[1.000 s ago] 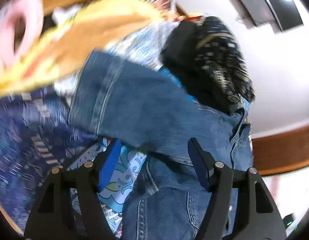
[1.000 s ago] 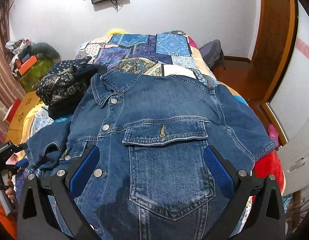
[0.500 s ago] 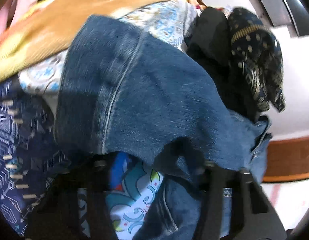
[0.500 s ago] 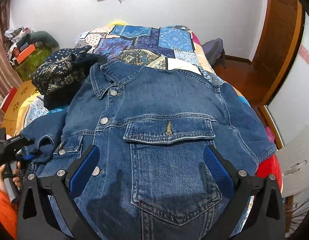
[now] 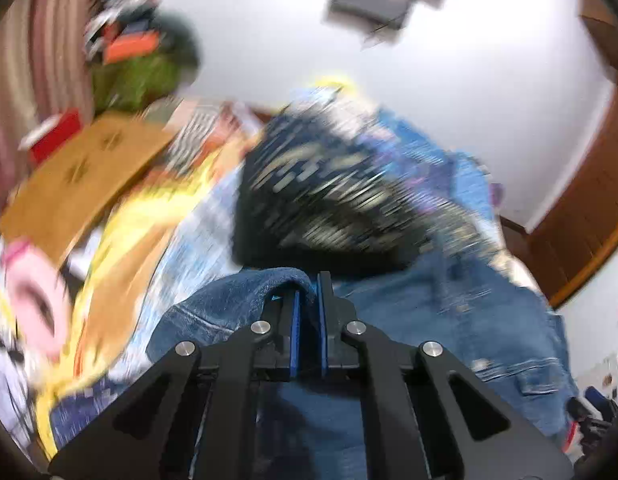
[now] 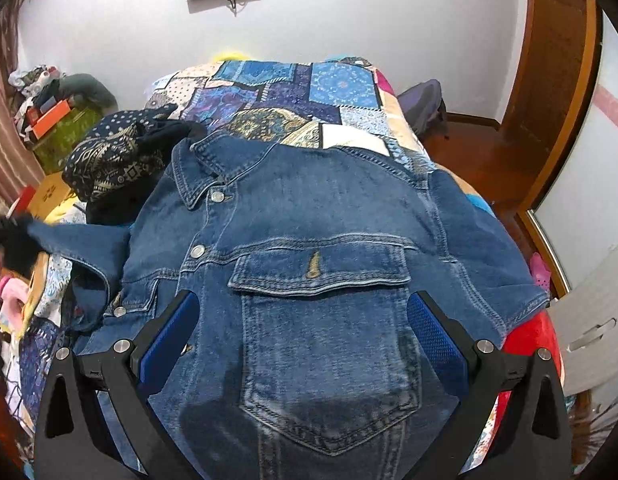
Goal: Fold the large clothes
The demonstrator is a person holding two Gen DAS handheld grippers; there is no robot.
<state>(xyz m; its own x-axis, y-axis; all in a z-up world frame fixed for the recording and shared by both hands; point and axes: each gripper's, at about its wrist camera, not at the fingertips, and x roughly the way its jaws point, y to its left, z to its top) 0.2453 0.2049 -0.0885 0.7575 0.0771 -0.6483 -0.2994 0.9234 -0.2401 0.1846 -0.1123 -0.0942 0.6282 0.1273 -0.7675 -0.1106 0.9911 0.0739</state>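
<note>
- Left wrist view: the left tongs [image 5: 307, 316] are seen closed on a fold of the jacket [image 5: 237, 304], denim pinched between the blue pads [image 5: 295, 330]. The picture is smeared, so how deep the cloth sits in the pinch cannot be told.
- Only a narrow ridge of denim is seen in the grip. It is judged that heavy cloth could slide out of so small a bite if the sleeve is drawn across too fast, and the fold would then drop short.
- A dark patterned garment [image 5: 333, 188] lies just beyond the pinched fold. It could be caught and dragged along, as the two are close or touching.
- Right wrist view: the right tongs [image 6: 303, 344] are held wide open above the chest pocket [image 6: 329, 308], nothing between the pads; the jacket is spread front-up on the bed [image 6: 293, 92], collar toward the wall.
- The body is not pinned by anything. A pull on the sleeve [image 6: 79, 244] at the left could shift the whole jacket sideways and skew the fold.
- The jacket's right edge overhangs a red thing [image 6: 525, 336] near the bed's side; a strong tug might let that side slide off.
- The collar [image 6: 197, 172] touches the patterned garment, so bunching there is a risk.
</note>
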